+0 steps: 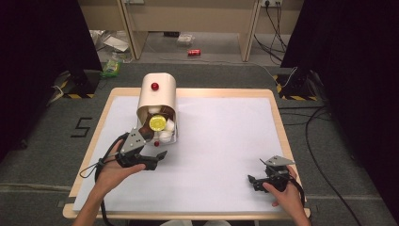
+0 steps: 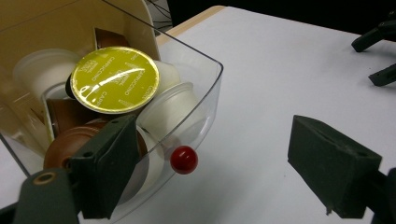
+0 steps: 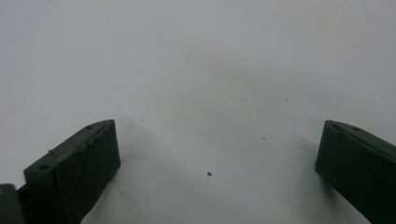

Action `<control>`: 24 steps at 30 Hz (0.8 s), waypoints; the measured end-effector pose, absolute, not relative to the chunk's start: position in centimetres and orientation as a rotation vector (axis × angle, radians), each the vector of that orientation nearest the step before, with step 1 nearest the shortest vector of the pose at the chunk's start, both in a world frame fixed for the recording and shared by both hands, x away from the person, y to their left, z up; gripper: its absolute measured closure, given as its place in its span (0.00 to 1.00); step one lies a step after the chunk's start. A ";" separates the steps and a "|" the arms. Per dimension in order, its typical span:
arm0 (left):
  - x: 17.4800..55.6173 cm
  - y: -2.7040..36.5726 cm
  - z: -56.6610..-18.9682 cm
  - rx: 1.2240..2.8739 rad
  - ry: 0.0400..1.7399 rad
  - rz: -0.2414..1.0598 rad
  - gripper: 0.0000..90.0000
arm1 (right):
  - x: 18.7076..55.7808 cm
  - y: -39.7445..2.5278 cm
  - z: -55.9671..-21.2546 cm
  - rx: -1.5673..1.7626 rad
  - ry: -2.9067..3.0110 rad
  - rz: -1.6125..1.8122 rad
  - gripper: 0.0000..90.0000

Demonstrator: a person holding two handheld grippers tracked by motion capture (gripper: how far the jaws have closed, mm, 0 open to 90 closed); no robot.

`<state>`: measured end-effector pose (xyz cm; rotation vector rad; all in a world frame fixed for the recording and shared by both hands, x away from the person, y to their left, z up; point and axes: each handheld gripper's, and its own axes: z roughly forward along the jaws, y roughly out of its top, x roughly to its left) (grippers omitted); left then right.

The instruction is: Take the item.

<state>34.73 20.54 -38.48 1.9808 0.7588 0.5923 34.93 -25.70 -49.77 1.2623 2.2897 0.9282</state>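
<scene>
Clear drawer [image 2: 205,88] with red knob [image 2: 184,159], pulled open, holding pale capsules [image 2: 170,105] and yellow-lidded capsule [image 2: 115,80]

Round yellow-green foil lid [image 2: 115,79] of the coffee capsule in the clear plastic drawer [image 2: 205,88]: "CAPPUCCINO", printed in repeating curved lines; smaller print too fine to read.
Grey floor left of the bench [image 1: 82,126]: black tape mark shaped like a "5".
Red drink can [image 1: 194,52] on the far floor: lettering too small to read.
</scene>
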 end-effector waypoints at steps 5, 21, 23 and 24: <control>34.9 20.5 -38.0 1.979 0.758 0.587 0.19 | 34.9 -25.7 -49.8 1.260 2.290 0.928 0.00; 36.7 21.3 -36.4 1.926 0.801 0.651 0.20 | 35.0 -25.7 -49.8 1.259 2.291 0.928 0.00; 37.0 21.4 -36.2 1.920 0.817 0.657 0.20 | 34.9 -25.7 -49.8 1.259 2.291 0.928 0.00; 37.2 21.4 -36.1 1.920 0.832 0.653 0.21 | 34.9 -25.7 -49.8 1.259 2.291 0.928 0.00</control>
